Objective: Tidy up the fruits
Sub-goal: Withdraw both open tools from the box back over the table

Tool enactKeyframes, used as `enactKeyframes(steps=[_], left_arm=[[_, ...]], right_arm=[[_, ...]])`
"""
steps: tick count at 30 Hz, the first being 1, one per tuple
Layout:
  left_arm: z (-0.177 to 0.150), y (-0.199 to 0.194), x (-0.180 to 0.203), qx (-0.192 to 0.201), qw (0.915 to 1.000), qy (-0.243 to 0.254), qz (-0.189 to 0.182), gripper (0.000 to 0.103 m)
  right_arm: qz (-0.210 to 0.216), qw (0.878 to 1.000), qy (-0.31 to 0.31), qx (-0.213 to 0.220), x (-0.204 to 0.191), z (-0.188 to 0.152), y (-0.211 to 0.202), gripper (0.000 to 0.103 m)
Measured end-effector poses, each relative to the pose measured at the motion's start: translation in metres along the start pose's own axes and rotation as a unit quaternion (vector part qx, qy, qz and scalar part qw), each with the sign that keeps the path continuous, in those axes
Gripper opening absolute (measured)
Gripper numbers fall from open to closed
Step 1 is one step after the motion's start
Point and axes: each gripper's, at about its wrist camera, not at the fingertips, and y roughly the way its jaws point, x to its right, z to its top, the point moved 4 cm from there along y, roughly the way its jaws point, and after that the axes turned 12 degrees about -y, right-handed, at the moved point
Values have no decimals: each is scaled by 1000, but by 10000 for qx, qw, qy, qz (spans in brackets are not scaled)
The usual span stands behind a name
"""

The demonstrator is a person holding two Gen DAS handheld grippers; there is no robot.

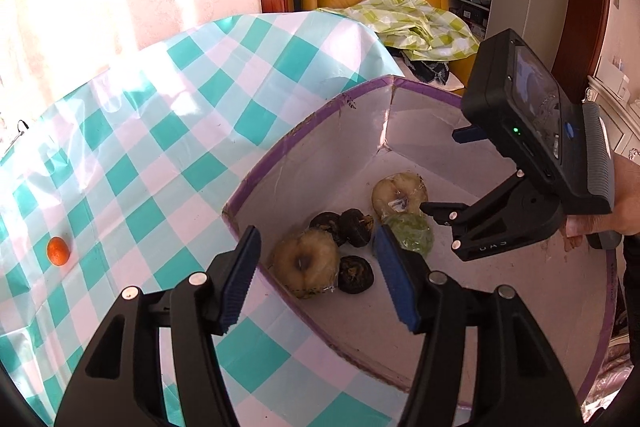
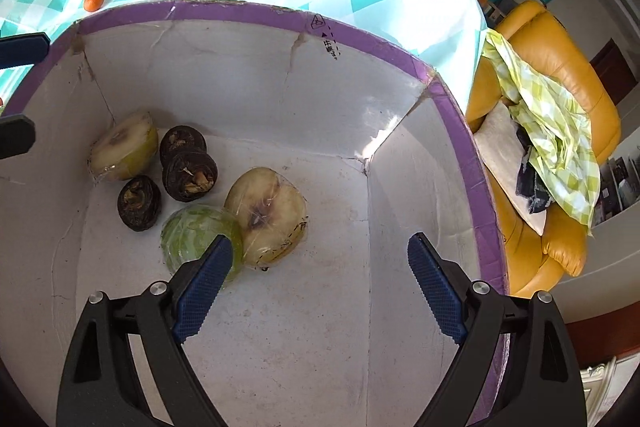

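The box (image 2: 256, 17) fills mid-frame, holding wrapped fruit halves (image 2: 266, 215), a green piece and three dark fruits. Both tongs, left (image 1: 316, 277) and right (image 2: 320, 281), gape empty above it. One orange (image 1: 58, 251) remains lower left on the tablecloth (image 1: 160, 147); judged next: fetch it.

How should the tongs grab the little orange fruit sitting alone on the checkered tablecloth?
Grip the small orange fruit across its round middle, coming down from above. It sits alone on the flat teal-checked tablecloth, outside the cardboard box, so nothing crowds either side. The open left tongs look like the nearer pair. It may roll, so close gently.
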Motion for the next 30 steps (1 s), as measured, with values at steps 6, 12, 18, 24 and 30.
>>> enactKeyframes(steps=[6,12,18,24,30], left_arm=[[-19,-23,-20,107,9997,-208,66,62],[-32,-42,-39,190,9991,-356,155,62],[-42,-52,-55,219,9984,-509,141,62],[-51,-55,-59,213,9982,-556,74,67],[-66,-65,-66,248,9974,-673,79,76]], right_arm=[[-153,9992,-243,-290,-9,-2,22,86],[-311,9991,-99,-273,-6,4,19,85],[-183,9990,353,210,-2,4,-13,86],[22,9941,808,726,-10,3,-50,88],[50,9861,1098,1243,-23,5,-88,89]])
